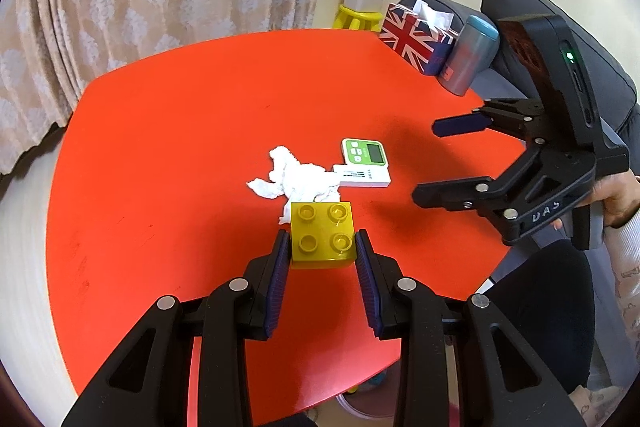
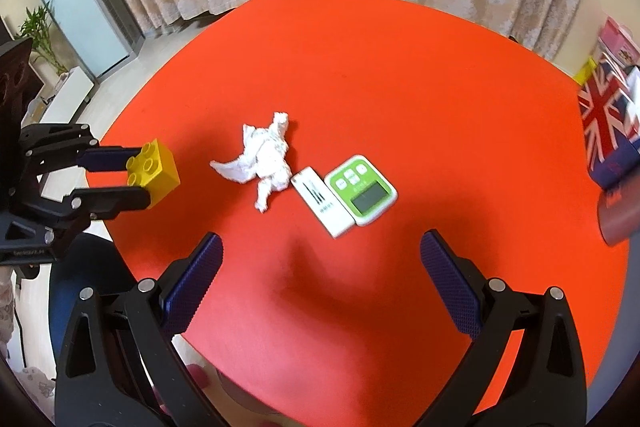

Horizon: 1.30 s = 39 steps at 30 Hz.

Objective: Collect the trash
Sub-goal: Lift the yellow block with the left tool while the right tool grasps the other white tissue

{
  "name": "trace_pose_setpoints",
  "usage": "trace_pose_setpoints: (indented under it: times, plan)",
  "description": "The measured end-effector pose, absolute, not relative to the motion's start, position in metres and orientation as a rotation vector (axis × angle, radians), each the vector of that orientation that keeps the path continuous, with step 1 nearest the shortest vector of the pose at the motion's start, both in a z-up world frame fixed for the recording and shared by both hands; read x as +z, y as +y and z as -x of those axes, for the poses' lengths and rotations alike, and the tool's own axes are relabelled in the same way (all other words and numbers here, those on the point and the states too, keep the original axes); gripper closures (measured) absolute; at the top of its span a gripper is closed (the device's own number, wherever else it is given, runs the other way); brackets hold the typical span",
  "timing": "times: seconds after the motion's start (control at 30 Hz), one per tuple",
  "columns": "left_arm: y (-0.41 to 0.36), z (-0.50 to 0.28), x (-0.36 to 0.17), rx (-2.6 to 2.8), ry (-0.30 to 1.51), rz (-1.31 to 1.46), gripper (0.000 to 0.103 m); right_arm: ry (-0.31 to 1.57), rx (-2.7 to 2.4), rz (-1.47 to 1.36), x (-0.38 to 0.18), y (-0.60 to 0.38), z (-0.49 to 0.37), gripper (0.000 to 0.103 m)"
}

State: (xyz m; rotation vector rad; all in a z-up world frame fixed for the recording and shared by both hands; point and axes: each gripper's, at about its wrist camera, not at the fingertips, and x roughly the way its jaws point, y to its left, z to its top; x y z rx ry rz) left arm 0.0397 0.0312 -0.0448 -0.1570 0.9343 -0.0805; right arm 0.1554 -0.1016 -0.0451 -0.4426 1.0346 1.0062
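Note:
A crumpled white tissue (image 1: 294,179) lies in the middle of the red table (image 1: 168,131); it also shows in the right wrist view (image 2: 266,155). My left gripper (image 1: 322,251) is shut on a yellow toy brick (image 1: 322,235) and holds it above the table, just in front of the tissue; the brick also shows in the right wrist view (image 2: 154,173). My right gripper (image 2: 320,267) is open and empty above the table's near edge, short of the tissue; it also shows in the left wrist view (image 1: 430,159).
A green timer (image 2: 362,189) and a white flat case (image 2: 322,205) lie right of the tissue. A Union Jack tissue box (image 1: 416,39) and a grey-blue cup (image 1: 472,55) stand at the table's far right. Curtains hang behind.

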Motion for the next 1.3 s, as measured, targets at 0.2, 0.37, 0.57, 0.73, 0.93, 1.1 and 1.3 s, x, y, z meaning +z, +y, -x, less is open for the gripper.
trace_pose_setpoints:
  times: [0.2, 0.37, 0.57, 0.73, 0.93, 1.1, 1.3]
  plan:
    - [0.040, -0.036, -0.048, -0.065, 0.937, 0.173, 0.071, 1.032, 1.057, 0.477, -0.051, -0.077, -0.155, 0.023]
    - [0.047, -0.032, -0.050, -0.054, 0.939, 0.184, 0.071, 1.036, 1.094, 0.506, -0.059, -0.058, -0.153, 0.033]
    - [0.053, -0.029, -0.054, -0.045, 0.944, 0.199, 0.071, 1.047, 1.123, 0.532, -0.071, -0.040, -0.154, 0.043]
    - [0.058, -0.027, -0.059, -0.040, 0.950, 0.212, 0.071, 1.044, 1.127, 0.545, -0.078, -0.030, -0.156, 0.052]
    - [0.060, -0.026, -0.062, -0.039, 0.953, 0.222, 0.071, 1.045, 1.122, 0.565, -0.085, -0.023, -0.156, 0.071]
    - [0.059, -0.026, -0.063, -0.040, 0.954, 0.228, 0.071, 1.045, 1.115, 0.560, -0.084, -0.020, -0.156, 0.090]
    - [0.058, -0.023, -0.062, -0.046, 0.950, 0.230, 0.071, 1.032, 1.122, 0.528, -0.075, -0.023, -0.152, 0.093]
